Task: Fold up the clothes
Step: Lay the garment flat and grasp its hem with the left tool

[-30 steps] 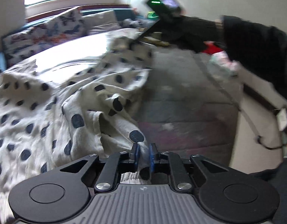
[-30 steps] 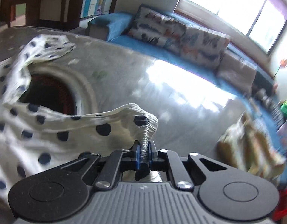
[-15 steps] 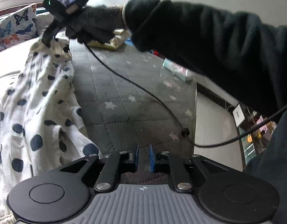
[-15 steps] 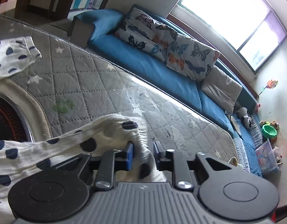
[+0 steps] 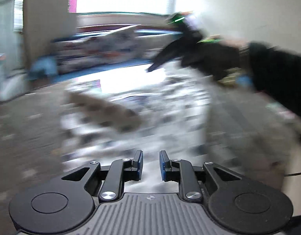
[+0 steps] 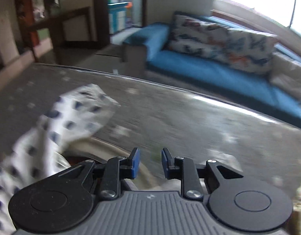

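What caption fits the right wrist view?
Open right gripper above the grey mat, dotted garment lying left.

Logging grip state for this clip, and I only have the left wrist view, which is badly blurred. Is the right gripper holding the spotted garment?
Observer: No. In the right wrist view the right gripper has its jaws apart with nothing between them.
Operator: Where is the cloth from that side?
Observer: The white dotted garment lies to the left of that gripper on the grey quilted mat, not touching its fingertips.
Operator: Anything behind the mat there?
Observer: A blue sofa with patterned cushions, sharper than in your view.
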`<state>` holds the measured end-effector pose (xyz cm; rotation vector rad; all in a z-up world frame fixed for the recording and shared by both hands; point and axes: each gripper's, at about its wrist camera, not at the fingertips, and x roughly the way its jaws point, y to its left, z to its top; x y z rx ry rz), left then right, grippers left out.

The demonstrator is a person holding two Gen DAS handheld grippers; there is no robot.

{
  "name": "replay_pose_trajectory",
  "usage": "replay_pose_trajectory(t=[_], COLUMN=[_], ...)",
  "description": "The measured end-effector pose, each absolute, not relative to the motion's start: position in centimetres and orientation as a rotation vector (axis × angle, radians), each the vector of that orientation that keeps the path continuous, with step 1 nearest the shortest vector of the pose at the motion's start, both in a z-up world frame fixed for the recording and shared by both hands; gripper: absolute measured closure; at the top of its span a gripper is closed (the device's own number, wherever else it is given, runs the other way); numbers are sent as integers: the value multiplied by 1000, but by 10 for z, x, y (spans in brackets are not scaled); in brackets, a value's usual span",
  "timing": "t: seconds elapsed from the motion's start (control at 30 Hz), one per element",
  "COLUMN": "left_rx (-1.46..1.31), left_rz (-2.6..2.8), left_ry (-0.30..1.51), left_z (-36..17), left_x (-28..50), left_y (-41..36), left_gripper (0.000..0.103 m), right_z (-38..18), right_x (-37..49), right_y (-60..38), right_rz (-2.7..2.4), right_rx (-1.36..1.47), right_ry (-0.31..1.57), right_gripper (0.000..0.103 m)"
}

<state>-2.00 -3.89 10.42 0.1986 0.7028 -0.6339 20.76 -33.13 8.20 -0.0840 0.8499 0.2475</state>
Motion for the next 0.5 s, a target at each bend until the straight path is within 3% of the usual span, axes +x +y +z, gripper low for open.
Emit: replay_pose_trajectory(t=[0.1,0.33,0.5], left_rx=[180,97,86], left_rz=[-513,-397,-388], left_ry=[742,788,813], left_z=[93,71,63], left_x=[-13,-11,-11], left_y=[-16,20,23], left_gripper=[81,60,59], right_z=[79,65,47], right_x=[224,263,282], right_y=[-308,-285,-276], right_rz=[303,310,290], right_rx=[-26,87,101], right_ry=[858,875,902], right_gripper=[80,75,73])
